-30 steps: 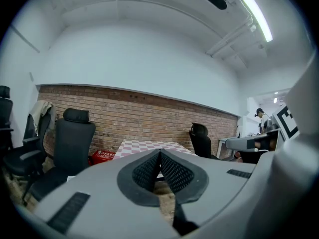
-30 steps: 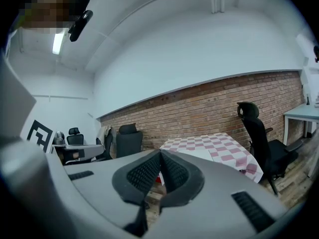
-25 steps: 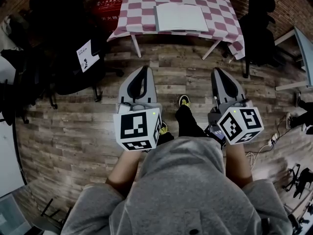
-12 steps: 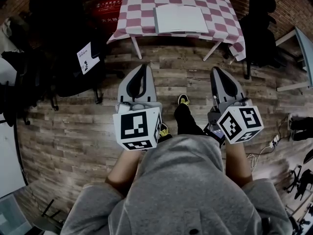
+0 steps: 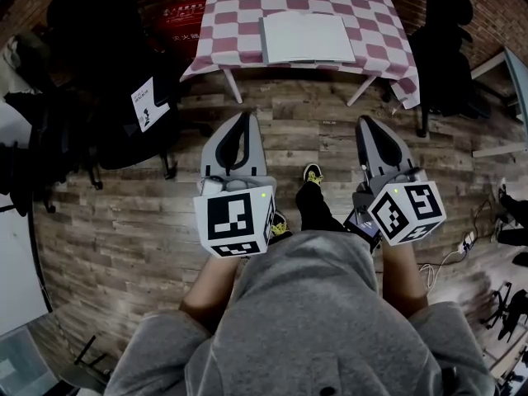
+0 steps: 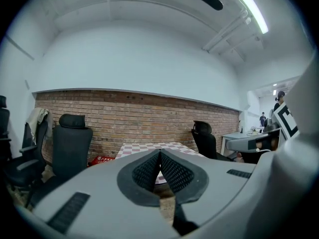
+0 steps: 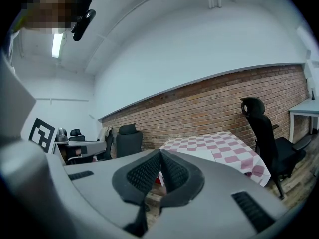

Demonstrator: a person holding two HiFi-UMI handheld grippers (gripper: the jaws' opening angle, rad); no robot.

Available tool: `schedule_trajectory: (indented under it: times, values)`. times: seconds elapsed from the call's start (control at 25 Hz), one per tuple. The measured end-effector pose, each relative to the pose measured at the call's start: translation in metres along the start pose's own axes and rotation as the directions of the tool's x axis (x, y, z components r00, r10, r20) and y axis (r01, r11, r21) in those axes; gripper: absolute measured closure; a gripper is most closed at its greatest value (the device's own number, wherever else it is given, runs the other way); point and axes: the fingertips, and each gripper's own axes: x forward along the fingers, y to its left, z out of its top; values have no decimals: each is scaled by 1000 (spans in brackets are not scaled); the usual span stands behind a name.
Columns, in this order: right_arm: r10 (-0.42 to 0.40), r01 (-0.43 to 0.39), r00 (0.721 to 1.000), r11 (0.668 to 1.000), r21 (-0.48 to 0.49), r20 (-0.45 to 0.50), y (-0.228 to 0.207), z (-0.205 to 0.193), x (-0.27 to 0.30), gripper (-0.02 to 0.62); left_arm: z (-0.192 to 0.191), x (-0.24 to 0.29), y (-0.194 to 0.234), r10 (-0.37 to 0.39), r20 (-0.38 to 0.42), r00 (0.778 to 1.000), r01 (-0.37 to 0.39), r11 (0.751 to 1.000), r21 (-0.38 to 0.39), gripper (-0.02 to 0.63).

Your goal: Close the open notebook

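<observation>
Notebook: the notebook (image 5: 307, 38) lies flat, white pages up, at 12 o'clock from the person. It sits toward the near edge of the table, well apart from both grippers.
Table: the table (image 5: 239, 19) wears a pink-and-white checked cloth that hangs over its edges, and white legs splay out beneath it.
Left gripper: the left gripper (image 5: 244, 118) is at 11 o'clock from the person's chest, held over the floor with its nose toward 12 o'clock. Its jaws are closed, the ribbed pads (image 6: 174, 172) meet at the tips, and nothing is between them.
Right gripper: the right gripper (image 5: 364, 122) is at 1 o'clock, also over the floor and aimed toward 12 o'clock. Its jaws are closed tip to tip with nothing held.
Floor: the floor (image 5: 124, 221) is grey-brown wood planks running across the head view.
Chairs: black office chairs (image 5: 91, 31) crowd the 10 o'clock side, and another stands at 2 o'clock, just beside the table's right corner.
Sheet: a white printed sheet (image 5: 148, 103) rests tilted on a chair at 10 o'clock.
Red box: a red box (image 5: 183, 13) sits at 11 o'clock, beside the table's left edge.
Wall: a brick wall (image 6: 124, 116) runs behind the table, with white wall above it.
Person: a grey hoodie (image 5: 305, 320) fills 6 o'clock, and a shoe (image 5: 311, 172) with yellow laces stands between the two grippers.
</observation>
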Motion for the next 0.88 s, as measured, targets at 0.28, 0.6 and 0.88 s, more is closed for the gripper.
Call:
schedule_trajectory:
  times: [0.28,0.6,0.88]
  values:
    - [15,-14,1000,1000,28,-13,-27,7,32,569,1,39,1,4,-32,999,-4,1000,3,598]
    - [18,-16,999,999,43,-27,-68,17,74,569,6,100,-4,-3,-61,998,3,1000,7,597]
    - [22,-19,999,996,89,-40,-106,24,107,569,7,149,-7,7,-88,996,-7,1000,3,598]
